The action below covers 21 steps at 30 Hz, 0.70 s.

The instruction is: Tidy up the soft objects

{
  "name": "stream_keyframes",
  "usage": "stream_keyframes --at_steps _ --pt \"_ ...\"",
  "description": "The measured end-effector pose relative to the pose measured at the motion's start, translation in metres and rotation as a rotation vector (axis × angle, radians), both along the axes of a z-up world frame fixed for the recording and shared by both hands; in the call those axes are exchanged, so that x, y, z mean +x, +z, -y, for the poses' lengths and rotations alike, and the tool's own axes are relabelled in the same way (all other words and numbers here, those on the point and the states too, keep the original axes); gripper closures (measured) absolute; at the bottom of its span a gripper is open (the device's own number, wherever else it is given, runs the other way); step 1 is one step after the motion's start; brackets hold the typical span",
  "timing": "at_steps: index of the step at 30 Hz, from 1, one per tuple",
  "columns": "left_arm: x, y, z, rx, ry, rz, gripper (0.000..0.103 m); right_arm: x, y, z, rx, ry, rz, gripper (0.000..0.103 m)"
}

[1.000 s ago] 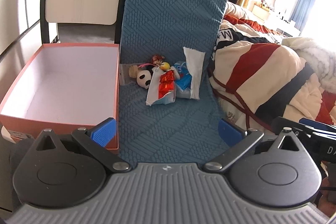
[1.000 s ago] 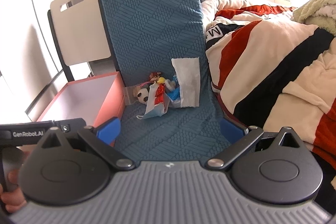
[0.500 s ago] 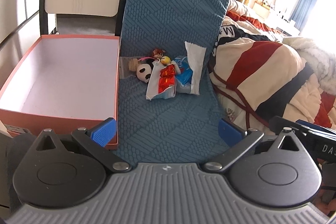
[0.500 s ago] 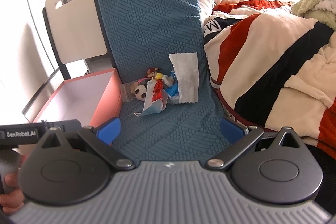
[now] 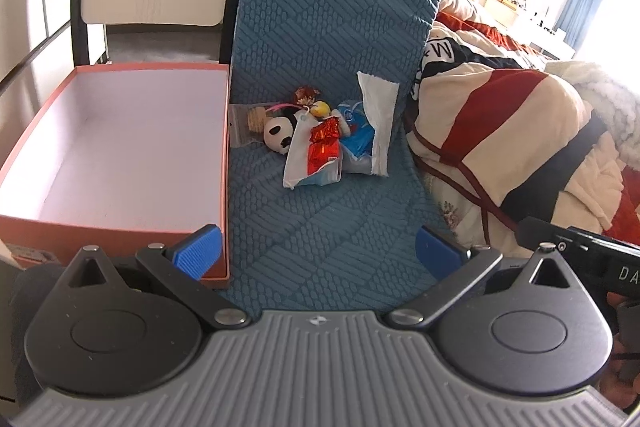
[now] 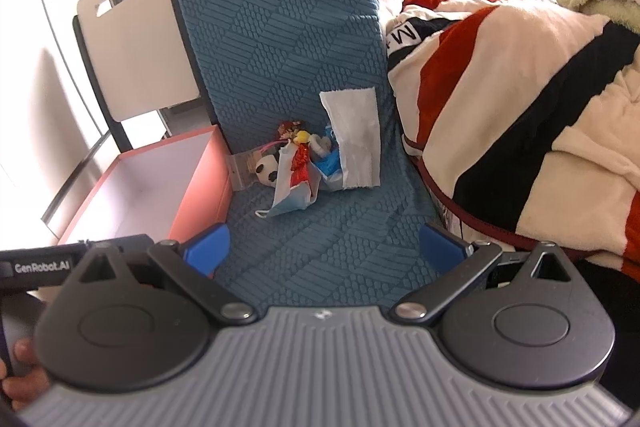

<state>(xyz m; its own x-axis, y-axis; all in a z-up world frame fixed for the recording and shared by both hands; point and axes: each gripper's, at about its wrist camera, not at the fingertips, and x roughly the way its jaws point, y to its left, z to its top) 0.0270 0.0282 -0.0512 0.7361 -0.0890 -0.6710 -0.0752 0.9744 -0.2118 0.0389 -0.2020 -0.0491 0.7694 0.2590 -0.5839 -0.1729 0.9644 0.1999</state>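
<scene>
A small pile of soft things lies at the back of the blue quilted seat [image 5: 320, 219]: a black-and-white panda plush [image 5: 279, 137], a face mask [image 5: 298, 163] with a red foil packet [image 5: 325, 147] on it, a blue item [image 5: 360, 139] and a white tissue [image 5: 378, 123]. The same pile shows in the right wrist view, with the panda plush [image 6: 267, 170] and tissue [image 6: 356, 139]. An open orange box [image 5: 116, 227] stands left of the seat. My left gripper [image 5: 320, 257] and right gripper [image 6: 324, 251] are both open and empty, short of the pile.
A striped red, cream and black quilt [image 5: 520, 147] lies right of the seat, close to the pile. A white chair back [image 6: 128, 39] stands behind the orange box [image 6: 192, 187]. The left gripper's body [image 6: 72, 259] shows at the right wrist view's left edge.
Both grippers have moved forward toward the pile, which looks larger and nearer now. Both stay open and nothing was picked up.
</scene>
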Motion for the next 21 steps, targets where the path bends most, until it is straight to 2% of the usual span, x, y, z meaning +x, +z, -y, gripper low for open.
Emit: stream_keyframes --at_steps 13,21 --pt "0.040 -0.032 0.002 0.000 0.005 0.023 0.000 0.039 -0.035 0.015 0.040 -0.023 0.008 0.001" --pt "0.071 -0.053 0.001 -0.022 0.006 0.007 0.000 0.060 -0.054 0.019 0.044 -0.034 0.021 0.003"
